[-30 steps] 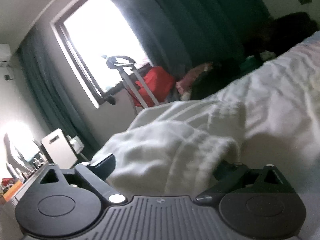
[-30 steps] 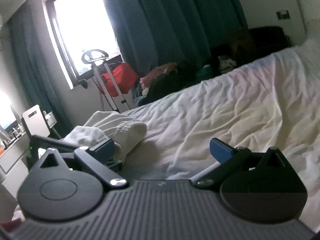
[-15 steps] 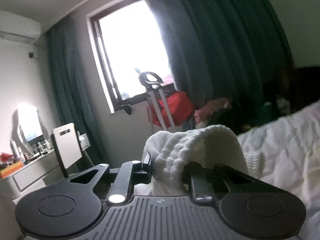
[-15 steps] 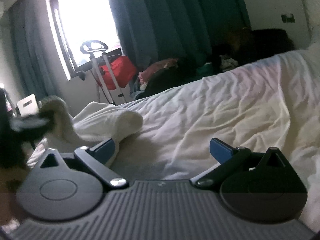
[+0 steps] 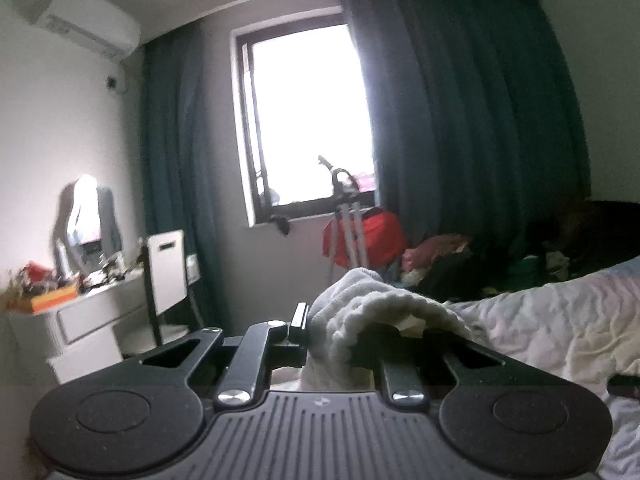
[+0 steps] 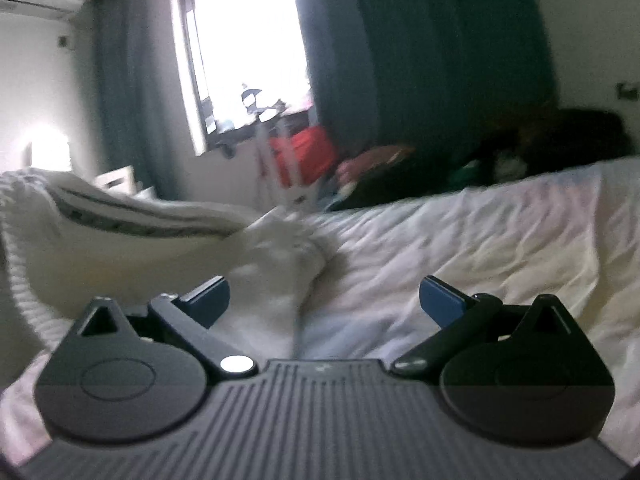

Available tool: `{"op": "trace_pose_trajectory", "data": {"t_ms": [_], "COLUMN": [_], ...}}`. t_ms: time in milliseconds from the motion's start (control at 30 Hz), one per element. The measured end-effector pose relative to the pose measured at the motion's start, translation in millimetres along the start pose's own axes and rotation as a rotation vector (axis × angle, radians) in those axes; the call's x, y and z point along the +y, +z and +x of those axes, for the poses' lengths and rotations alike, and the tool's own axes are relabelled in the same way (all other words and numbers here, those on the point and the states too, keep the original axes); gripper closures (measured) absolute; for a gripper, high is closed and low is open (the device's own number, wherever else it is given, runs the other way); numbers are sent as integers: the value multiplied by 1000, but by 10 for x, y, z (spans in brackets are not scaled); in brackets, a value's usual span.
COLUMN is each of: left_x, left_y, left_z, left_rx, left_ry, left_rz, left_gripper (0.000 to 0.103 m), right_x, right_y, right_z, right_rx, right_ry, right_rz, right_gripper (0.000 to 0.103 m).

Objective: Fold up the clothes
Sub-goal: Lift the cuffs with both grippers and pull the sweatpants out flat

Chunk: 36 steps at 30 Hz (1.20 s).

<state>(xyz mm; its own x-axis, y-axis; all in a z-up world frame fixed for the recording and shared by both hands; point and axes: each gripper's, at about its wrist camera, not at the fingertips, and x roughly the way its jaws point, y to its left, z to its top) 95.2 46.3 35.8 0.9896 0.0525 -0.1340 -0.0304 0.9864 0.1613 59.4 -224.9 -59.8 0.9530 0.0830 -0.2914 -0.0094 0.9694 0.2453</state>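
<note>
My left gripper [image 5: 340, 324] is shut on a white knitted garment [image 5: 372, 304] and holds it lifted above the bed; the cloth drapes over the fingers and hides the tips. In the right wrist view the same garment [image 6: 132, 232], with dark stripes, hangs raised at the left and trails down to the bed. My right gripper [image 6: 324, 300] is open and empty, low over the white sheet [image 6: 460, 240], with part of the garment lying between its fingers.
A window [image 5: 304, 120] with dark green curtains [image 5: 460, 120] is ahead. A white dresser [image 5: 80, 312] and chair [image 5: 164, 272] stand at the left. A red bag [image 5: 372, 240] and a pile of clothes [image 5: 448, 256] lie beyond the bed's far edge.
My left gripper closed on the garment and lifted it off the bed, tilting upward. My right gripper stayed open and shifted towards the trailing cloth.
</note>
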Motion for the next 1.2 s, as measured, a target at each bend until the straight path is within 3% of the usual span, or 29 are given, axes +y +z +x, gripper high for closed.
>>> {"op": "trace_pose_trajectory", "data": {"t_ms": [300, 467, 667, 733, 833, 867, 900, 1000, 1200], "left_x": [605, 834, 968, 997, 1044, 1044, 1056, 1104, 1287], "left_y": [-419, -583, -705, -707, -700, -696, -701, -715, -786], "left_z": [54, 207, 312, 353, 418, 456, 470, 482, 514], "left_rx": [68, 134, 159, 159, 154, 158, 164, 177, 230], "left_ry": [48, 48, 58, 56, 56, 56, 50, 32, -29], "left_rz": [-124, -216, -289, -302, -298, -300, -309, -331, -391], "left_gripper": [89, 89, 89, 89, 89, 89, 89, 89, 89], "right_x": [430, 658, 716, 683, 674, 693, 721, 787, 864], "right_y": [-499, -724, -820, -852, -886, -883, -864, -755, -382], "right_z": [188, 396, 619, 689, 760, 769, 759, 632, 116], "right_rx": [279, 388, 423, 439, 427, 419, 406, 333, 130], "right_ry": [159, 188, 146, 128, 131, 132, 127, 97, 127], "right_rz": [-39, -90, -88, -77, -64, -72, -89, -148, -220], "right_gripper": [0, 1, 29, 31, 37, 49, 70, 83, 84]}}
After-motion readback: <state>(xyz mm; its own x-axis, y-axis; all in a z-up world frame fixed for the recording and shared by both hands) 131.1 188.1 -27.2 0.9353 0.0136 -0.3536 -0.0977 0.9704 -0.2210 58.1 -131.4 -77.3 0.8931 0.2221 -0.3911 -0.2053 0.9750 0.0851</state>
